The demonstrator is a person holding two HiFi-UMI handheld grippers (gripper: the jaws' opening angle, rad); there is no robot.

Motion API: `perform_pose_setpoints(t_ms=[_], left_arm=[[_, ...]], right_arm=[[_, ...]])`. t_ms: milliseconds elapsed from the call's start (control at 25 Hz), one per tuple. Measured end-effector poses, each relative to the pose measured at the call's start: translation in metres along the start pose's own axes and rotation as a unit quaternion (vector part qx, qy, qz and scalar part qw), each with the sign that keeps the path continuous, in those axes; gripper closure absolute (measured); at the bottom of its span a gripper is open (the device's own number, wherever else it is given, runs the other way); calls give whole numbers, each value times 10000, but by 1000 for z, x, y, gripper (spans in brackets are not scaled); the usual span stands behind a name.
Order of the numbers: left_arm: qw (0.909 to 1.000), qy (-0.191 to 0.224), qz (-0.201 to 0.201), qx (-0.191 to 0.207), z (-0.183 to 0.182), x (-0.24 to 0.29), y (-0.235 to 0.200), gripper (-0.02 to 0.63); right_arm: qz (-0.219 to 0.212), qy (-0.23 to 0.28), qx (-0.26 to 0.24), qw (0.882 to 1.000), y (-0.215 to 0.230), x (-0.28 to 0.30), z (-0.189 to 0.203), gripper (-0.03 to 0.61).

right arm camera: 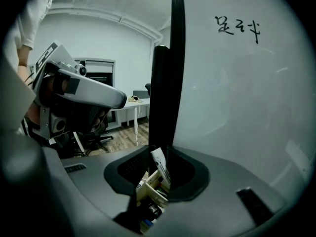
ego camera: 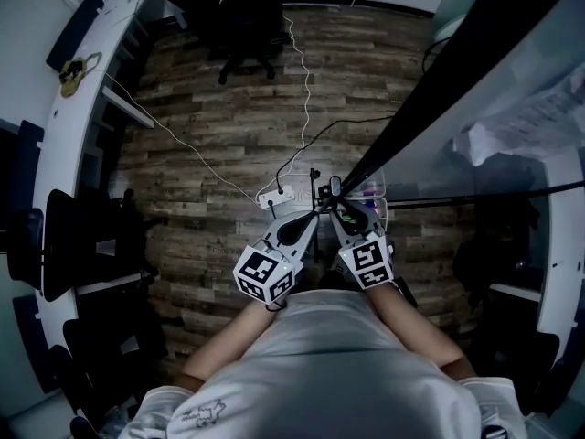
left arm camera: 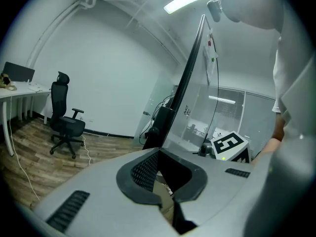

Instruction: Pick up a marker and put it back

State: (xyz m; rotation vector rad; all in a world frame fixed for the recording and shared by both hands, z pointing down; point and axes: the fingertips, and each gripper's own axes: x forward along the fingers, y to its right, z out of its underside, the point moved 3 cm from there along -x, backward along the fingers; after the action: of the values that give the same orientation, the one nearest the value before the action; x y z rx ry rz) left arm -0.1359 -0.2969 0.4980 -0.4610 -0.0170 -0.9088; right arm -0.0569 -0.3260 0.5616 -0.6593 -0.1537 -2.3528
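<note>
2 grey handheld grippers hang close side by side at the foot of a white whiteboard [right arm camera: 237, 83] on a black frame post [right arm camera: 162, 98], above a brown wood-plank floor [ego camera: 228, 108]. The left gripper [left arm camera: 162, 174] is released: a narrow gap lies between its black pads, and only a strip of background shows through it. The right gripper [right arm camera: 157, 172] is released too. Its pads stand apart, and through the gap shows a cream-coloured open tray [right arm camera: 144, 186] crowded with pens. 1 marker with a white printed barrel [right arm camera: 159, 164] leans up out of that tray at the edge nearest the post, tilted, with its top in line with the opening of the right jaws. As far as that view shows, neither pad presses on it, though I cannot tell how near the pads are to it.

Judging by this, 0 of the task's 2 steps look done. The marker sits in the tray and the right gripper is lined up on it. The closing, the lift and the return are all left. The left gripper seems to have no part in the pick.
</note>
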Motion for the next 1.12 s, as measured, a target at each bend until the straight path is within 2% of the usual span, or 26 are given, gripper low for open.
perform_pose_setpoints(t_ms=[320, 560, 760, 1120], left_arm=[[10000, 14, -46, -33, 0, -4, -2, 609], [10000, 49, -76, 13, -2, -11, -1, 609], [9999, 68, -80, 30, -2, -20, 4, 609], [9996, 111, 105, 230, -6, -45, 8, 609]], right_arm=[[219, -289, -502, 9981, 1, 9, 4, 488], [148, -329, -1090, 9934, 2, 10, 0, 495], [215, -125, -882, 9958, 4, -2, -8, 505], [634, 473, -556, 9953, 2, -34, -32, 511]])
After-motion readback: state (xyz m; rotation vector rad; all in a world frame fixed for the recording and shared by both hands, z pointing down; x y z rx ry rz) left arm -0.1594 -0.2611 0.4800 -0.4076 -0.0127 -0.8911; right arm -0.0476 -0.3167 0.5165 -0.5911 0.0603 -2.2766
